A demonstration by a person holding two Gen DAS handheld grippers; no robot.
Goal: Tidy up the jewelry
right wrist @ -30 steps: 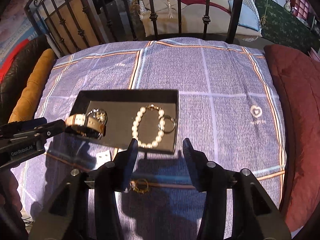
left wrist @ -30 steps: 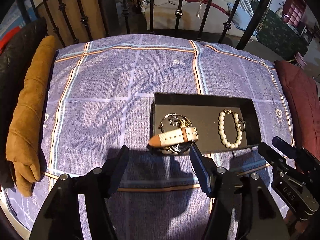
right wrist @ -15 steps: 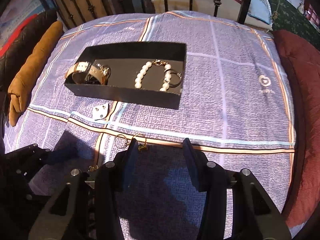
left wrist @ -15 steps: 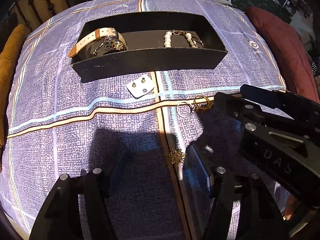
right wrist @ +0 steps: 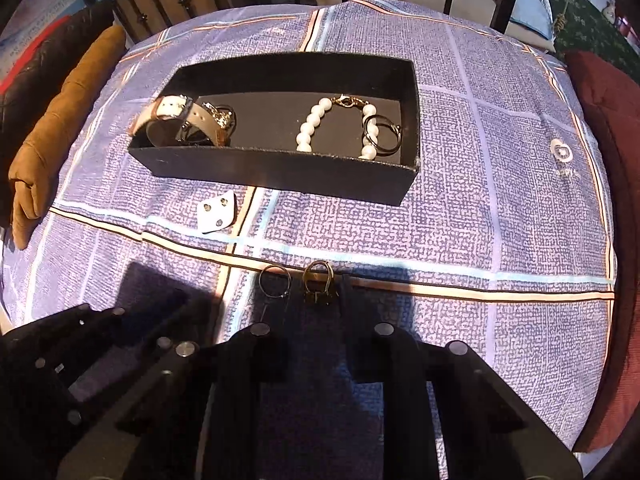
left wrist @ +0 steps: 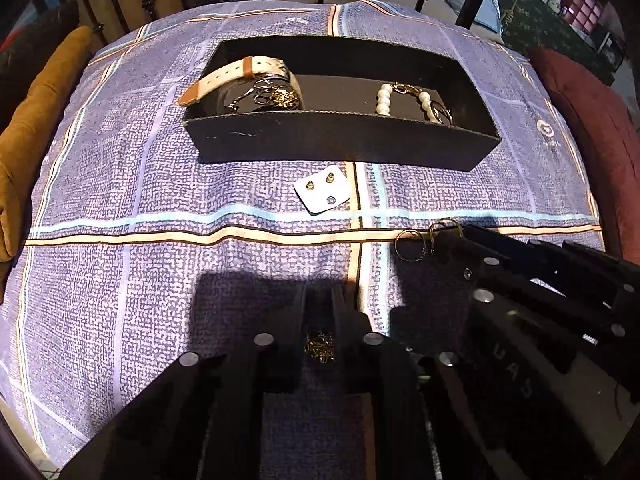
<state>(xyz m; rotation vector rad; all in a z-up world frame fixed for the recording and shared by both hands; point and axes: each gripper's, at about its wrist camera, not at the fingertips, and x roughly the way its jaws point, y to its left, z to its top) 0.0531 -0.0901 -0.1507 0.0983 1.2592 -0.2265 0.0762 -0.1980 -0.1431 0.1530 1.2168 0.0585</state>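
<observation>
Left gripper [left wrist: 319, 312] nearly closed around small gold filigree brooch [left wrist: 319, 345] on purple plaid bedspread [left wrist: 120, 184]; right gripper [right wrist: 316, 292] narrowed around gold ring with dark stone [right wrist: 317, 283], thin plain ring [right wrist: 274, 281] just beside left finger; firm hold on either piece not confirmable. Step in hand, by judgement: paired pickup of loose pieces. Next: full closure, lift, carry to black rectangular cardboard tray [right wrist: 280, 170] holding cream-strapped watch [right wrist: 176, 118] and pearl bracelet [right wrist: 316, 126]; white earring card [right wrist: 217, 210] near tray, outside.
</observation>
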